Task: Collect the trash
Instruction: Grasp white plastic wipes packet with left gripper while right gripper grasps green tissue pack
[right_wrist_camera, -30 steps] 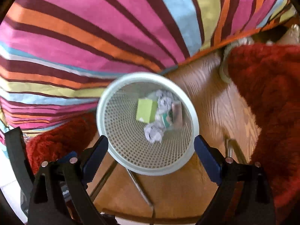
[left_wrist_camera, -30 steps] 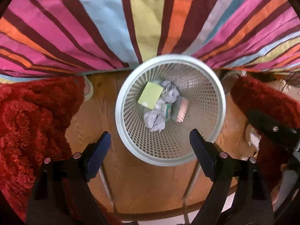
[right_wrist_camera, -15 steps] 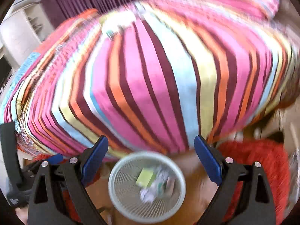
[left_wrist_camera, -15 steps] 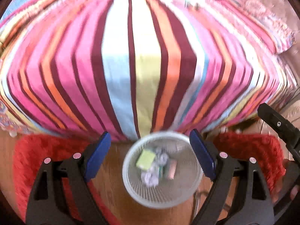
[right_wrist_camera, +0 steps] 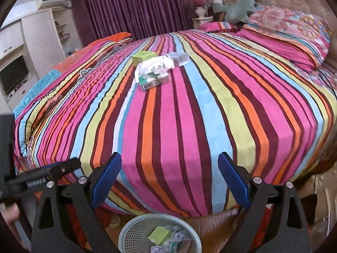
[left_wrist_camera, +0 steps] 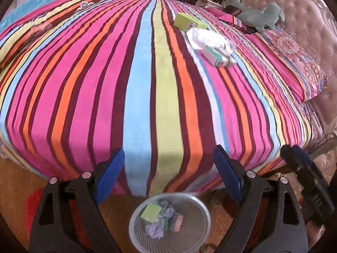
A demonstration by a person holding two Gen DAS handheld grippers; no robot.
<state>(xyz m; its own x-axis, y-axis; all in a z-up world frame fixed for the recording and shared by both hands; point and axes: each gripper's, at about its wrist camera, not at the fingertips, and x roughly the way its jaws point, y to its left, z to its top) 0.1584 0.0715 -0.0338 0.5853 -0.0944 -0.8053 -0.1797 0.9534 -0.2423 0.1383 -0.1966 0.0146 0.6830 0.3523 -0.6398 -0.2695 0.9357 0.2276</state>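
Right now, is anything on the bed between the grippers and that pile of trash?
Nothing visible. Only bare striped bedspread lies between the open right gripper and the trash pile; same for the left gripper.

One round white mesh wastebasket (left_wrist_camera: 134,229) stands on the floor at the near edge of the striped bed. Inside it lie one lime-green square box (left_wrist_camera: 151,212), two crumpled grey paper balls (left_wrist_camera: 154,230) and one small pinkish item I can't identify. Far across the bed sit one lime-green carton (right_wrist_camera: 143,57), one white plastic wrapper (right_wrist_camera: 153,65), one green-and-white box (right_wrist_camera: 152,81) and one teal plush toy (left_wrist_camera: 256,14).
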